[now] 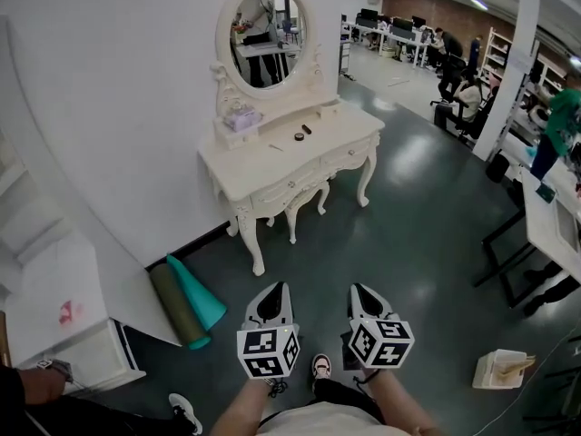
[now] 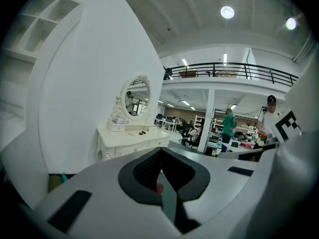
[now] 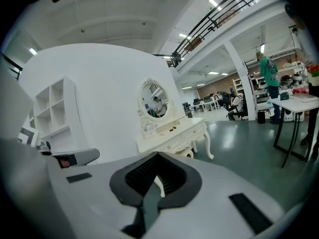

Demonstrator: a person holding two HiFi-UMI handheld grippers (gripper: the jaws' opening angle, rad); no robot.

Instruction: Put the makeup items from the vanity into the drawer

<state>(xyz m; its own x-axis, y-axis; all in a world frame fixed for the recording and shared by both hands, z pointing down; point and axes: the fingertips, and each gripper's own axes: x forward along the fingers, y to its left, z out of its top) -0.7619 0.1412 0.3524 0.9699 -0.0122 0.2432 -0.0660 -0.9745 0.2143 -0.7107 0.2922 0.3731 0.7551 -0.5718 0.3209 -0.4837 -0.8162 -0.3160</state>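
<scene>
Task not yet started: makeup items (image 1: pixel 300 135) sit on vanity surface (image 1: pixel 263 166), drawer (image 1: pixel 289 187) closed, left gripper (image 1: pixel 274 291) and right gripper (image 1: pixel 359 291) well apart from it, fingers pressed together, empty

A big white wall (image 1: pixel 109 107) curves along the left side. The floor (image 1: pixel 408 207) is dark grey-green and shiny. A cream bench (image 1: pixel 272 163) with curly legs stands against the wall. It has an oval mirror (image 1: pixel 265 36) on top and a small stool (image 1: pixel 305 196) tucked under it. A teal rolled mat (image 1: pixel 195 293) and an olive rolled mat (image 1: pixel 177 313) lie by the wall. Round lights (image 2: pixel 227 12) shine in the ceiling. A black rail (image 2: pixel 234 69) runs along an upper floor. Desks (image 1: pixel 399 33) fill the far end.
</scene>
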